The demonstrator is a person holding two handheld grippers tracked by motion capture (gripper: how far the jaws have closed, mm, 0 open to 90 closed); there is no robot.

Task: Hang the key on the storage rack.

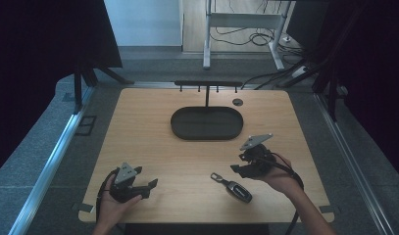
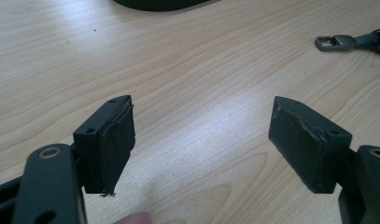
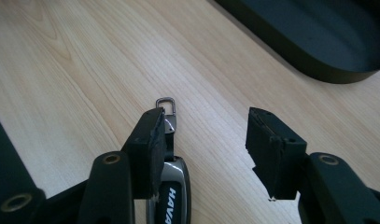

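We hold the left gripper (image 1: pixel 147 185) low near the front-left of the pale wood-grain table (image 1: pixel 153 142), jaws spread wide over bare wood, nothing between them. The right gripper (image 1: pixel 241 165) sits at front-right, tilted down, jaws apart and empty. The black-and-silver car key fob with metal loop (image 1: pixel 232 187) lies flat on the table just below it; in the right gripper view its left jaw overlaps the fob. The black oval tray (image 1: pixel 207 123) sits mid-table, a black hook rack (image 1: pixel 207 84) behind it.

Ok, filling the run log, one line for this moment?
left gripper: open, empty | right gripper: open, above key fob | tray: empty
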